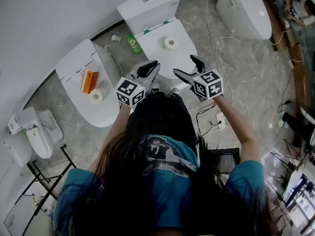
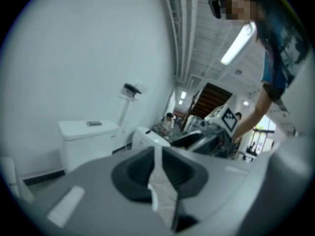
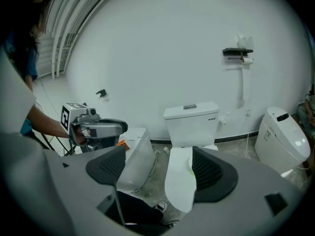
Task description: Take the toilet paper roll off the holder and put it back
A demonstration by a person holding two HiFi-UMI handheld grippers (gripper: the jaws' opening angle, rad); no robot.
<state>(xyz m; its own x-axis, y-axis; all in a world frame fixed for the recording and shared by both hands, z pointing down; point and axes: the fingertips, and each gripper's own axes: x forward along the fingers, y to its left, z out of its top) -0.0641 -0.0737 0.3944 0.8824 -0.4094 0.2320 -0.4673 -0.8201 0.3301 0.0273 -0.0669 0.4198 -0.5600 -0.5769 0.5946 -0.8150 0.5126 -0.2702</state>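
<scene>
Our right gripper (image 3: 157, 170) stands wide apart, empty; our left gripper (image 2: 158, 167) has its jaws nearly together on nothing; the toilet paper roll (image 3: 248, 60) hangs under the wall holder (image 3: 237, 51), well apart; we should approach it level with the open one.

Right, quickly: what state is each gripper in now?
Left gripper: shut bar a slim gap, holding nothing.
Right gripper: open, holding nothing.
</scene>
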